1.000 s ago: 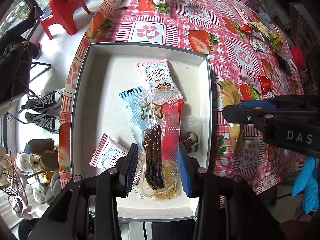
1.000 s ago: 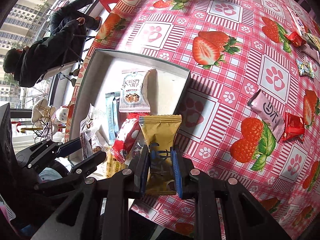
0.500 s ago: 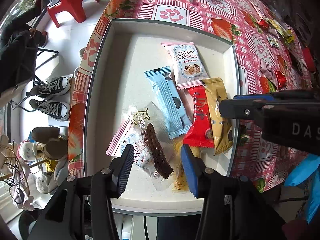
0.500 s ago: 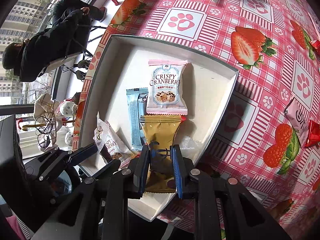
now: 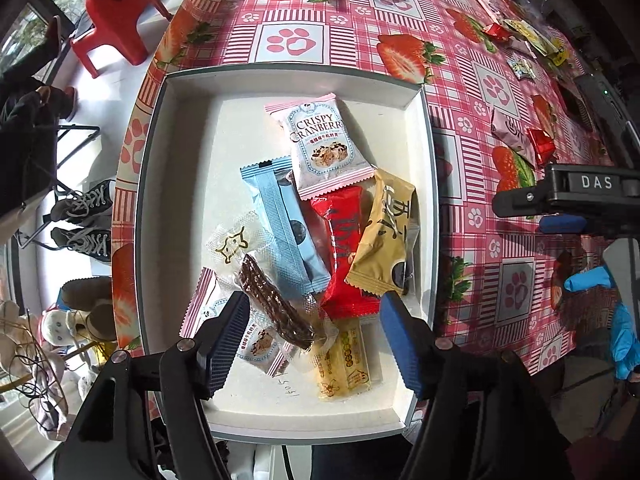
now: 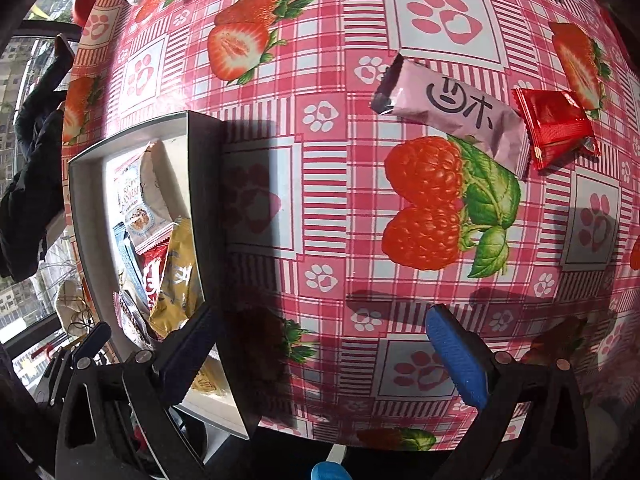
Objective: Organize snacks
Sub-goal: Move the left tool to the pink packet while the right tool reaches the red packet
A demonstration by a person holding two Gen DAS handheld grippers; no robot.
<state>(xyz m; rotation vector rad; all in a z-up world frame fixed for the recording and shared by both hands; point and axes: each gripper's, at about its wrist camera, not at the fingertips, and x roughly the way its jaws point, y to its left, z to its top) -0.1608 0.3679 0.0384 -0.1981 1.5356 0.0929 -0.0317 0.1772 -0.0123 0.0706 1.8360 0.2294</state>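
Left gripper (image 5: 312, 320): fingers (image 5: 224, 332) spread wide, holding nothing, hovering over the near end of the white tray (image 5: 424, 184). Under them in the tray: a dark bar in clear wrap (image 5: 276, 304), pink-edged cracker pack (image 5: 224, 332), yellow pack (image 5: 344, 356). Further into the tray: blue bar (image 5: 284, 224), red pack (image 5: 344, 248), gold pack (image 5: 384, 232) leaning on the tray's right wall, cranberry pack (image 5: 324, 144) at the far end

Right gripper (image 6: 320, 344): fingers (image 6: 456, 356) also wide apart and empty, over the checked surface (image 6: 320, 160) just right of the tray (image 6: 200, 160), no contact with it

Still loose on the surface, well right of the tray: pink bar (image 6: 452, 108) with a small red pack (image 6: 556, 128) touching its far end; more small packs (image 5: 524, 36) further off

Step, as I read it: between picks, both grippers free, tray partly filled. Next likely target is the pink bar. Needs the right gripper moved out from the tray, fingers lined across the bar's narrow width, dropped low enough to pinch the flat wrapper without dragging the red pack along
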